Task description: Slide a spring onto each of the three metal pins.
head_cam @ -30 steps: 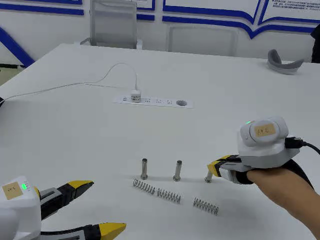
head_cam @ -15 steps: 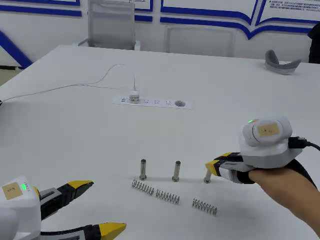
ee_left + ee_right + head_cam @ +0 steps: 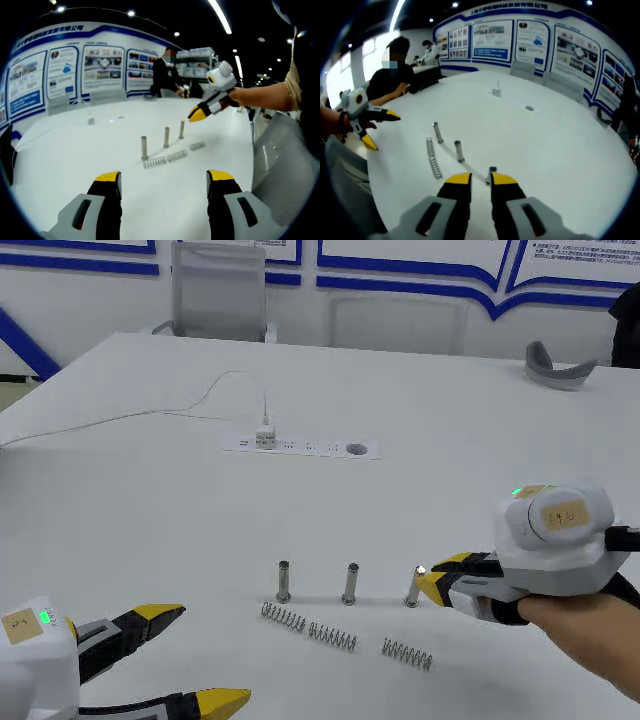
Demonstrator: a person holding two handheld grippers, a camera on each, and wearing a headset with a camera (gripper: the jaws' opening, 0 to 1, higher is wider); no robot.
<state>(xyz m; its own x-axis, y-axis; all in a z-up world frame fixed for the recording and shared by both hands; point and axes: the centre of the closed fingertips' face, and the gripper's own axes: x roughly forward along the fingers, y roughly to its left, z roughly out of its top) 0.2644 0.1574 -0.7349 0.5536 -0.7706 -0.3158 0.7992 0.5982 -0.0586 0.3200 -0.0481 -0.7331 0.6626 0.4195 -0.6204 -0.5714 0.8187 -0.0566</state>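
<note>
The right claw (image 3: pixel 430 584), jaws nearly together at the rightmost short steel pin (image 3: pixel 413 586), grip unconfirmable, leaves us to judge the coiled wire spring (image 3: pixel 407 653) at the pin's 6 o'clock light and squashy, best pinched mid-length.

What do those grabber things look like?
Both the left gripper and right gripper have rounded white bodies with a tan sticker and green light, and black jaws with yellow tips. A black cable leaves the right one.
</note>
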